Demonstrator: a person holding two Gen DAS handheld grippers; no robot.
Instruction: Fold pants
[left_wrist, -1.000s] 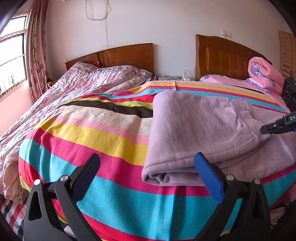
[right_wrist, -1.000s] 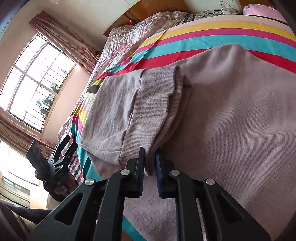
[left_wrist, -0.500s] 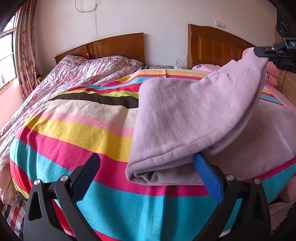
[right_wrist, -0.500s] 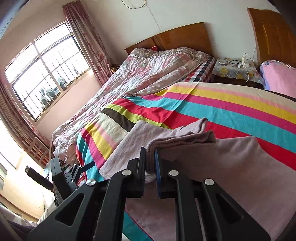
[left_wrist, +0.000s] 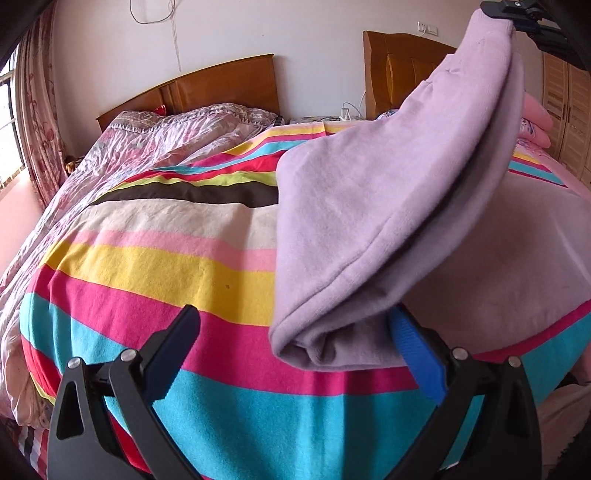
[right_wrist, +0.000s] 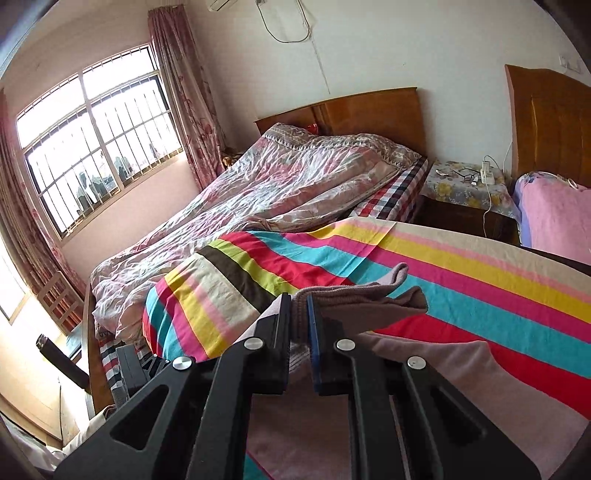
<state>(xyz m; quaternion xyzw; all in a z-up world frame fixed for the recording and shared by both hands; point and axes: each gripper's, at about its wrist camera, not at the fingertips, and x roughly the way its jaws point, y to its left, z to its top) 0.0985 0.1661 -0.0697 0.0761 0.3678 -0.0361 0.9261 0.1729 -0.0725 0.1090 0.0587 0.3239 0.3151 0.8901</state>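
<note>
— While our right gripper (right_wrist: 299, 321) pinches the ribbed cuff of the pants (left_wrist: 369, 206), what lies beyond it?

— We see the striped blanket (left_wrist: 155, 266) over the bed, a crumpled quilt (right_wrist: 266, 184) on the next bed, wooden headboards (right_wrist: 354, 114) and a barred window (right_wrist: 96, 147).

— And our left gripper (left_wrist: 295, 343)?

— Spread wide, holding nothing. The pants rest on the blanket just ahead of its blue finger (left_wrist: 417, 354), one end lifted high by our right gripper.

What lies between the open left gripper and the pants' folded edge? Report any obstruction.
Nothing visible does. The left gripper is open, hanging over the striped blanket, with the pants lying just ahead of its blue finger. The right gripper holds the cuff end raised above, clear of that path.
</note>
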